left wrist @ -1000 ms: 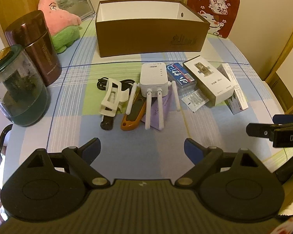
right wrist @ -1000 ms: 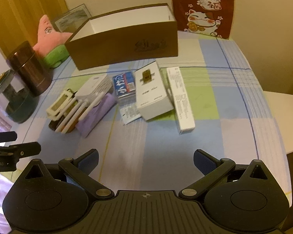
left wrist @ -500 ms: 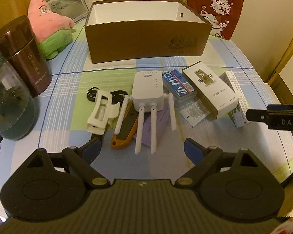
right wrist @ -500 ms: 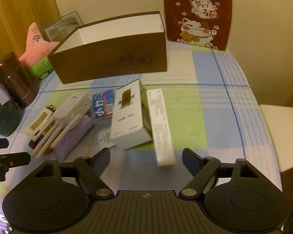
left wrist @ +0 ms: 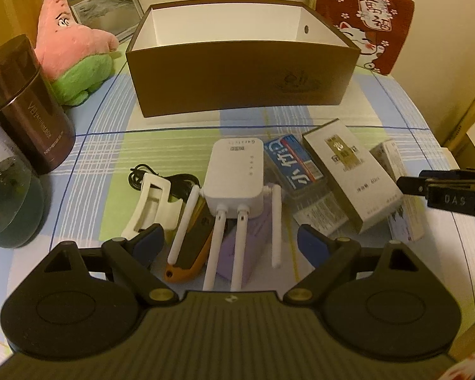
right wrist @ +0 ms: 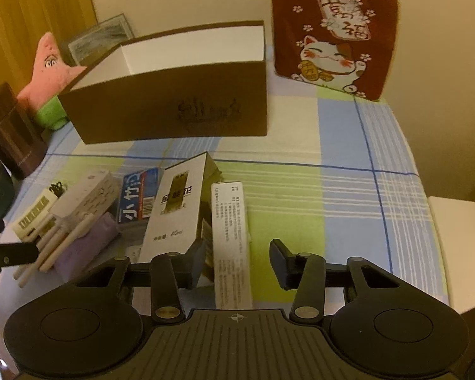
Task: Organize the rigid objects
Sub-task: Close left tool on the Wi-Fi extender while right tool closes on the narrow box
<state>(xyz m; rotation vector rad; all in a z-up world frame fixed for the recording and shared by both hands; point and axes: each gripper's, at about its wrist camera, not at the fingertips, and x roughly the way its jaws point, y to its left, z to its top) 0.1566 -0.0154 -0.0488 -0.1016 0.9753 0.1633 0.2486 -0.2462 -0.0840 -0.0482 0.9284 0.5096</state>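
Wide apart, my left gripper (left wrist: 229, 240) hangs over the white router (left wrist: 233, 174) with nothing pinched; to lift it cleanly I should clamp its body, not the antennas. A brown canister (left wrist: 25, 107) reads "VACUUM BOX".

Closing now, my right gripper (right wrist: 237, 258) straddles the long narrow carton (right wrist: 231, 240), pads not yet pressing. Beside it the white box (right wrist: 174, 212) reads "40ml". Behind stands the empty brown box (right wrist: 174, 110).

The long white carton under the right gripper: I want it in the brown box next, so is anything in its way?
Nothing visible blocks it. The right gripper is closing with the long white carton between its jaws, pads not yet touching. Bare tablecloth lies between it and the brown box, which looks empty.
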